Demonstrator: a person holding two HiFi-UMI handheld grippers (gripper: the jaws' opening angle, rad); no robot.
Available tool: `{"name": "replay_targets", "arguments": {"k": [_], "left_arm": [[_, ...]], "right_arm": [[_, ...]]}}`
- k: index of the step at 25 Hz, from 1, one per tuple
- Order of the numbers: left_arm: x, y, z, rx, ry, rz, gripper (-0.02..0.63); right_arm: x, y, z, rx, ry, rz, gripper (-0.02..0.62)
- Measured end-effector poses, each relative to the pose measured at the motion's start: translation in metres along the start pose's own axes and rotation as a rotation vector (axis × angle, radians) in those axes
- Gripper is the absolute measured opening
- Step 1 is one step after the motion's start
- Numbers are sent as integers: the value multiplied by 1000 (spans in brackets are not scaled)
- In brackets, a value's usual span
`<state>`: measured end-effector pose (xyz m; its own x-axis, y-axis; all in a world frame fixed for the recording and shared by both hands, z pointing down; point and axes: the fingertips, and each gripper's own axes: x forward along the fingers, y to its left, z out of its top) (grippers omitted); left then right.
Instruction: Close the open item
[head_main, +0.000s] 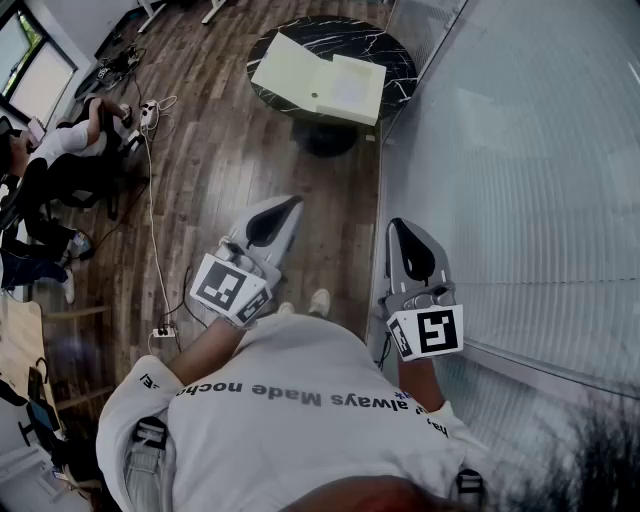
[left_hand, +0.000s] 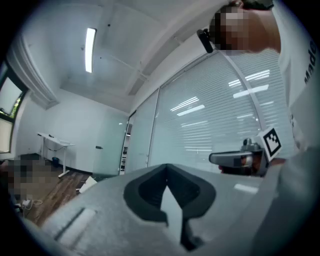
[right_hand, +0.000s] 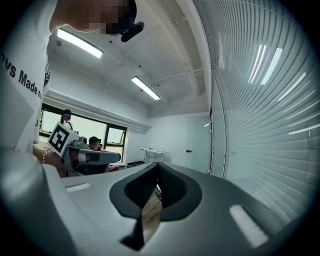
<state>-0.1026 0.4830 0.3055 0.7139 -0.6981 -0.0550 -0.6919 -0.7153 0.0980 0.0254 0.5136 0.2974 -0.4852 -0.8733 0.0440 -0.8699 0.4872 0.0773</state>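
An open pale box (head_main: 320, 85) with its lid tipped up rests on a round black marble table (head_main: 390, 55), far ahead of me in the head view. Both grippers are held close to my body, well short of the table. My left gripper (head_main: 291, 203) is shut and holds nothing; its jaws meet at the tip (left_hand: 166, 167). My right gripper (head_main: 398, 225) is also shut and empty, tips together (right_hand: 157, 166). Each gripper view catches the other gripper: the right gripper (left_hand: 240, 159) and the left gripper (right_hand: 95, 157). The box does not show in either gripper view.
A glass wall with blinds (head_main: 510, 150) runs along my right side. People sit at the left (head_main: 60, 150), near cables and a power strip (head_main: 150, 112) on the wood floor. My shoes (head_main: 318, 300) show below the grippers. A white desk (left_hand: 50, 142) stands by the far wall.
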Motion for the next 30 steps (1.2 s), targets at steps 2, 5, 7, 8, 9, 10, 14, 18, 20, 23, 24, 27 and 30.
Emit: {"name": "replay_targets", "arguments": {"k": [2,5,7,8,9,10,14,18,20,23,24,27,30], "left_arm": [[4,-4,0,-1,5,2,3],[13,-8,-5,-4,13,3,2],[24,-10,-12,-10,19,5,3],[30,-11,-15,-12,21,8,3],[35,-12,-18,-15,23,12,3],[41,-13,-20,-17,23,17,3],[55,-18,-24,-25,22,34,3],[60,-16,-28,-41,31,52,3],[65,-10,-30,-51,36,66,3],[77,6,-35,-61,37,83,3],[81,12,-36,-61,36,86,3],[92,31,-38,-63,34,91,3],[100,56,-34,-67,23,92,3]], "right_arm": [[-3,-5,1,1,-1,0,2],[-6,-15,-4,15,-4,-7,2],[-5,-25,-11,31,-9,-6,2],[-4,-31,-14,36,-9,-4,2],[-3,-37,-18,39,-7,-2,3],[-3,-43,-21,42,-6,0,2],[-2,-60,-26,59,-5,12,2],[5,-67,-27,68,3,25,2],[13,-72,-28,73,6,32,2],[31,-80,-31,77,9,45,2],[37,-82,-32,77,9,49,2],[59,-87,-34,76,9,55,2],[84,-88,-32,68,13,54,2]]}}
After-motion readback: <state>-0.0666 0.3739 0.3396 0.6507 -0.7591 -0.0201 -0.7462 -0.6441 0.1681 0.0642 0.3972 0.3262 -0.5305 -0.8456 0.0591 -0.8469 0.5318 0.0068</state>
